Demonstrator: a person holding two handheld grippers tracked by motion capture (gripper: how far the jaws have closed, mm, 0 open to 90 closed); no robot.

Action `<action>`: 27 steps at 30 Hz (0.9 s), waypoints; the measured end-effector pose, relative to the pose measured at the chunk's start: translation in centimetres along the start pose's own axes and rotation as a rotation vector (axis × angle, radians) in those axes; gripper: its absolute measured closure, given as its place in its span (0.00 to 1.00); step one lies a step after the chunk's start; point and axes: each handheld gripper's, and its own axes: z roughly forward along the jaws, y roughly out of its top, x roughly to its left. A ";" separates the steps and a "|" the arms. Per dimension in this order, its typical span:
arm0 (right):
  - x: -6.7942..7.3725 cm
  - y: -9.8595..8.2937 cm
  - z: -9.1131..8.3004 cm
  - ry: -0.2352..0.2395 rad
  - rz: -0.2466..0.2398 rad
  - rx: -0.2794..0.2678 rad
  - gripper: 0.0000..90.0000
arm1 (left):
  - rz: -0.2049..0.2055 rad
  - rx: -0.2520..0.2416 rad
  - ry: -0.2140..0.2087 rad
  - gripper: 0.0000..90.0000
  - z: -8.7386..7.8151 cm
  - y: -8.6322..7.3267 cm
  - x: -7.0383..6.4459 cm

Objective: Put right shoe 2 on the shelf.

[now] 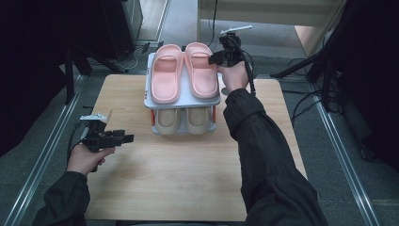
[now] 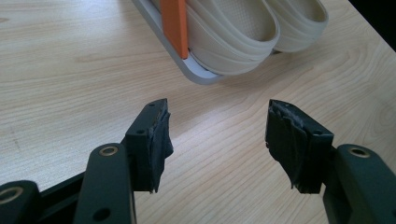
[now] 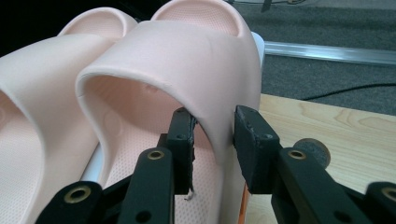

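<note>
A white two-tier rack (image 1: 184, 100) stands at the back middle of the wooden table (image 1: 188, 174). Two pink slippers lie on its top shelf, one on the left (image 1: 165, 73) and one on the right (image 1: 201, 70). A beige pair (image 1: 181, 120) sits on the lower shelf. My right gripper (image 1: 212, 59) reaches in from the right. In the right gripper view it (image 3: 214, 126) is shut on the right pink slipper's strap (image 3: 187, 60), one jaw under the strap and one outside. My left gripper (image 1: 129, 138) hovers open over the table's left side. Its jaws (image 2: 217, 126) hold nothing and point at the beige slippers (image 2: 233, 32).
An orange post (image 2: 175, 23) joins the rack's tiers at the front corner. A small round grey object (image 3: 312, 150) lies on the table just right of the rack. Metal rails and cables run along the floor on both sides, with dark stands behind.
</note>
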 end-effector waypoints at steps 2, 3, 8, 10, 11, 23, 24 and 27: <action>0.1 -0.1 -0.2 0.000 -0.009 -0.002 0.77 | 0.002 0.002 -0.001 0.44 0.1 0.0 -0.1; 0.1 -0.1 -0.3 0.001 -0.019 -0.005 0.78 | 0.004 0.002 0.000 0.44 0.1 0.0 -0.1; 0.4 -0.5 -0.3 0.024 -0.058 0.005 0.81 | 0.001 0.002 -0.001 0.44 0.1 0.1 -0.1; 0.6 -0.7 -0.3 0.022 -0.071 0.000 0.81 | 0.002 0.003 0.002 0.44 0.1 0.1 -0.1; 0.7 -0.8 -0.3 0.026 -0.077 -0.001 0.81 | 0.000 0.001 0.002 0.44 0.1 0.1 -0.1; 1.0 -1.8 -0.7 0.079 -0.126 -0.012 0.81 | 0.012 0.006 0.000 0.44 0.4 0.3 -0.1; 0.8 -1.9 -0.8 0.088 -0.129 -0.018 0.81 | 0.013 0.003 -0.002 0.44 0.5 0.3 -0.2; 0.2 -2.2 -1.2 0.120 -0.116 -0.031 0.80 | 0.022 0.001 -0.003 0.44 0.6 0.5 -0.2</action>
